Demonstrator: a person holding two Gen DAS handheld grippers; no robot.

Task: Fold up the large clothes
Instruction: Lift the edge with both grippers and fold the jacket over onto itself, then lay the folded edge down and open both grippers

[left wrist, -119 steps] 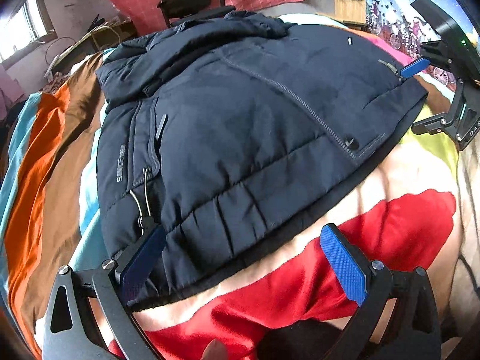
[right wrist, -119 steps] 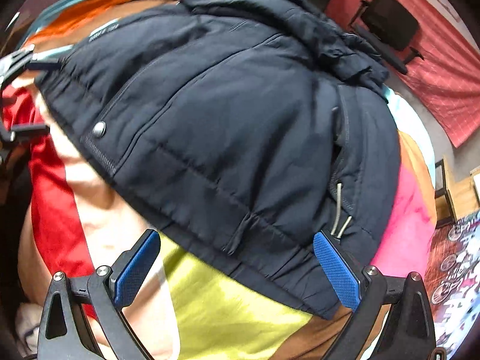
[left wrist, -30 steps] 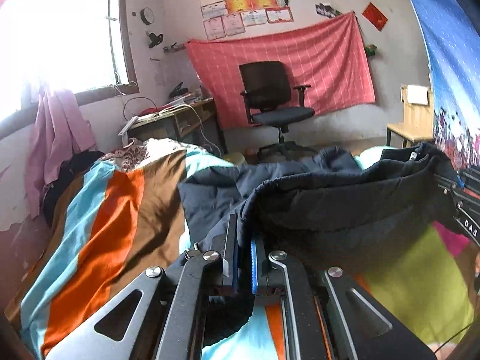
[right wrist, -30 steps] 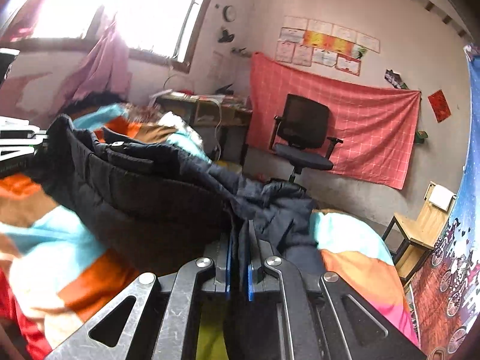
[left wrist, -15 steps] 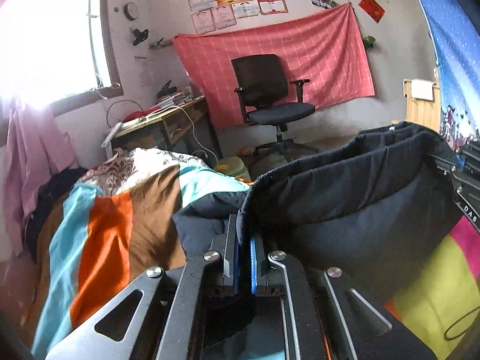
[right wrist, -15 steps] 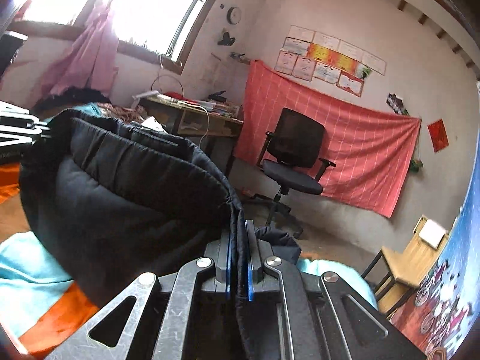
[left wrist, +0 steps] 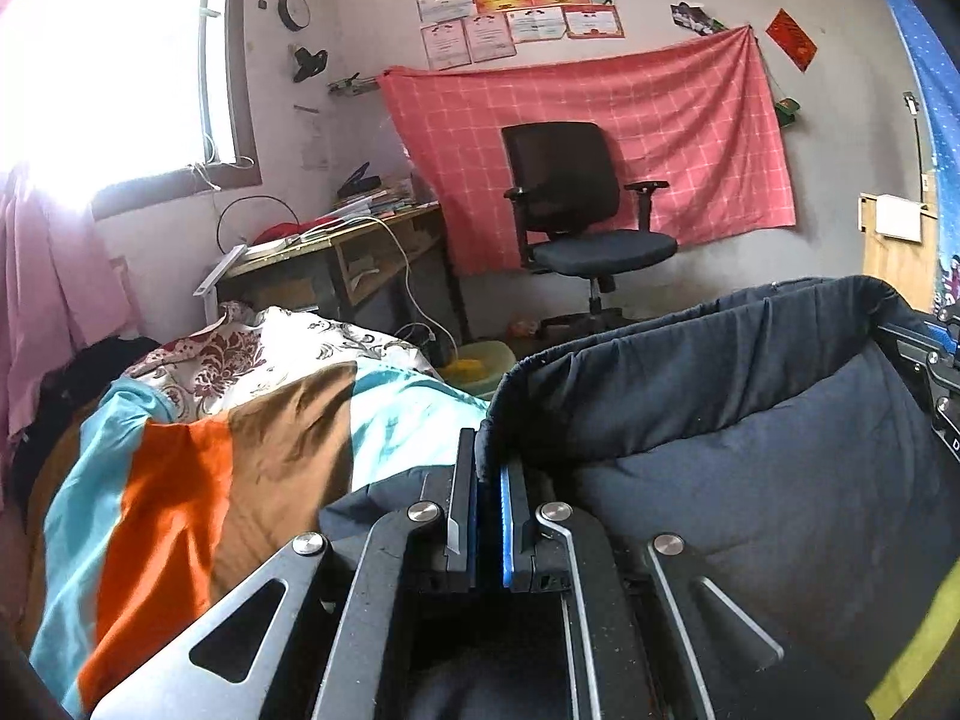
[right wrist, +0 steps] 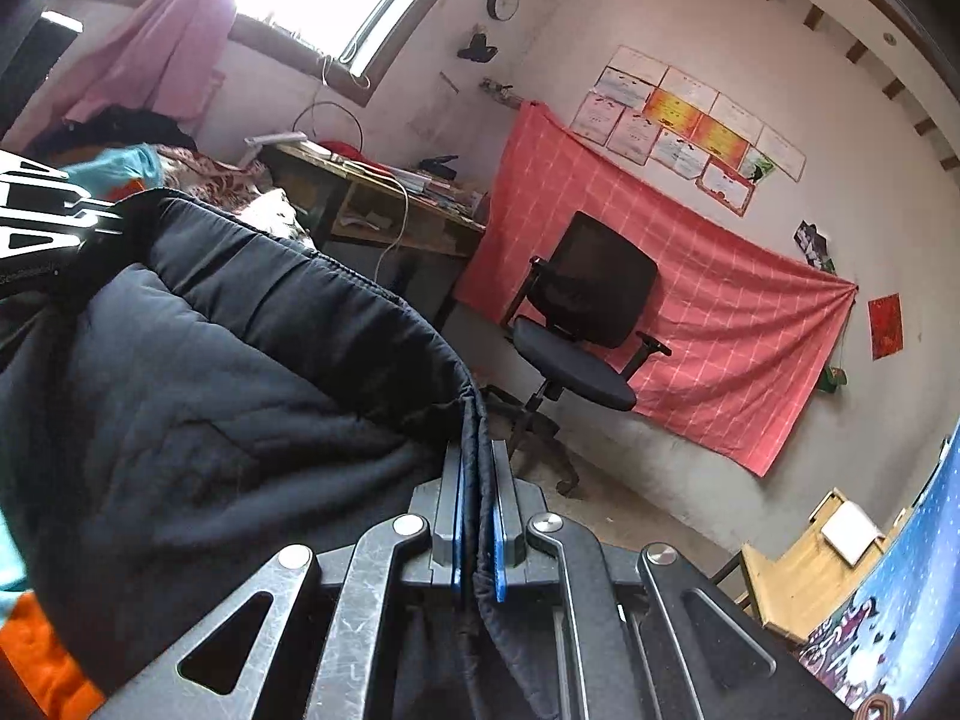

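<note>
Both grippers pinch the jacket's [left wrist: 750, 456] hem. The left gripper [left wrist: 489, 480] has its blue pads pressed on a fold of dark fabric at 6 o'clock in its view, the jacket bulging out toward 3 o'clock — lifted above the striped bedspread [left wrist: 180, 480]. The right gripper [right wrist: 477, 498] clamps the hem likewise at 6 o'clock, the jacket [right wrist: 210, 372] billowing toward 9 o'clock. A chair [left wrist: 570, 204] stands at 12 o'clock before a red cloth [left wrist: 690, 138]; a desk [left wrist: 336, 252] sits at 10 o'clock.
</note>
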